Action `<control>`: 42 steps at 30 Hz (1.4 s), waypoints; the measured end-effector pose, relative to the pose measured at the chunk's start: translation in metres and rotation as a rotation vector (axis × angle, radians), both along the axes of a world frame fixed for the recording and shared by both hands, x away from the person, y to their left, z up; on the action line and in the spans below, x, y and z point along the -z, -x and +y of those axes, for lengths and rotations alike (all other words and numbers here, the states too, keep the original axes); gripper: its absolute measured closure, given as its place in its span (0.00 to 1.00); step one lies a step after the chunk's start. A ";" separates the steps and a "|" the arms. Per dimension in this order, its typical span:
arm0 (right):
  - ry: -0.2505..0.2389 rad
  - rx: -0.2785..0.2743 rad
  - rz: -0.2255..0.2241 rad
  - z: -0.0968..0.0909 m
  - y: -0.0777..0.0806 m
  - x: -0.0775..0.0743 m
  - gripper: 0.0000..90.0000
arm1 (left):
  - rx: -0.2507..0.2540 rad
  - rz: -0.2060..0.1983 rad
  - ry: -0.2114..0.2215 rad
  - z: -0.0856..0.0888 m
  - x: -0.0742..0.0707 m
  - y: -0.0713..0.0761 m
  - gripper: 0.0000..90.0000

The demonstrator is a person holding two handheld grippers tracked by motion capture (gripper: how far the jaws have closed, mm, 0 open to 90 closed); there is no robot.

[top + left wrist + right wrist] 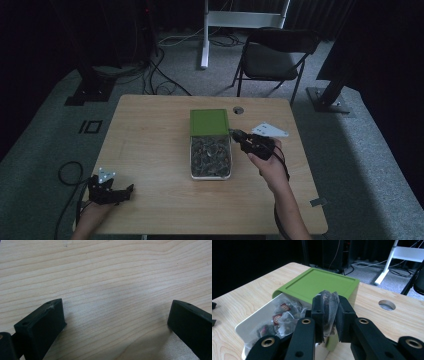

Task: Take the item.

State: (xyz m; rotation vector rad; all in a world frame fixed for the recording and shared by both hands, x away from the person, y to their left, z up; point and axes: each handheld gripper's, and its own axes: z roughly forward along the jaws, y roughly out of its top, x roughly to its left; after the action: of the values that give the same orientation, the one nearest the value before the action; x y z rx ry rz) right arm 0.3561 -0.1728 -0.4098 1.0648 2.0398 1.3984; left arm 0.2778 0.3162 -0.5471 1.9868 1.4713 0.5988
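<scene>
A white box (191, 161) of tea bags (210, 154) stands mid-table, its green lid (208, 121) slid back over the far end. My right gripper (236, 134) hovers at the box's right rim, shut on a dark tea bag (329, 305) that bulges between its jaws. In the right gripper view the open box (247, 323) lies just left of the jaws, with several tea bags (280, 317) inside and the green lid (318, 285) behind. My left gripper (125, 191) rests near the table's front left corner, open over bare wood (110, 285).
A round cable hole (238, 110) sits in the table behind the box. A black folding chair (272, 55) and a white stand (205, 35) are on the floor beyond the table, with cables (160, 75) to the left.
</scene>
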 end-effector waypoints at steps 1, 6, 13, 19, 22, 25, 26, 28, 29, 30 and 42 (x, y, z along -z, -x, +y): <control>-0.006 0.005 0.000 -0.001 -0.001 0.000 0.88 | 0.000 0.000 0.000 0.000 0.000 0.000 0.02; -0.016 0.039 0.000 -0.012 -0.005 -0.002 0.88 | 0.000 0.001 -0.001 0.000 0.000 0.000 0.02; -0.015 0.089 -0.009 -0.031 -0.012 -0.003 0.88 | 0.001 0.002 -0.002 0.000 0.000 0.000 0.02; 0.000 0.128 -0.008 -0.047 -0.019 -0.003 0.88 | 0.000 0.001 -0.001 0.000 0.000 0.000 0.02; 0.000 0.148 -0.007 -0.055 -0.021 -0.003 0.88 | 0.000 0.000 0.000 0.000 0.000 0.000 0.02; 0.002 0.173 -0.007 -0.063 -0.023 -0.004 0.88 | 0.001 0.001 -0.001 0.000 0.000 0.000 0.02; 0.001 0.186 -0.005 -0.065 -0.024 -0.004 0.88 | 0.000 0.001 -0.001 0.000 0.000 0.000 0.02; 0.007 0.209 -0.007 -0.071 -0.027 -0.004 0.88 | 0.000 0.001 -0.001 0.000 0.000 0.000 0.02; 0.004 0.215 -0.008 -0.073 -0.028 -0.004 0.88 | 0.000 0.001 -0.001 0.000 0.000 0.000 0.02; 0.002 0.220 -0.007 -0.076 -0.029 -0.004 0.88 | 0.000 0.001 -0.001 0.000 0.000 0.000 0.02; 0.041 0.331 -0.015 -0.107 -0.045 -0.004 0.88 | 0.000 0.001 0.000 0.000 0.000 0.000 0.02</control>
State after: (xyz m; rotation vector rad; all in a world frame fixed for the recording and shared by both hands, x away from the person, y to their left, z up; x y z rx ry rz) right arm 0.4014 -0.2800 -0.4054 1.2989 1.7736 1.1859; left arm 0.2778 0.3162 -0.5470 1.9878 1.4719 0.5978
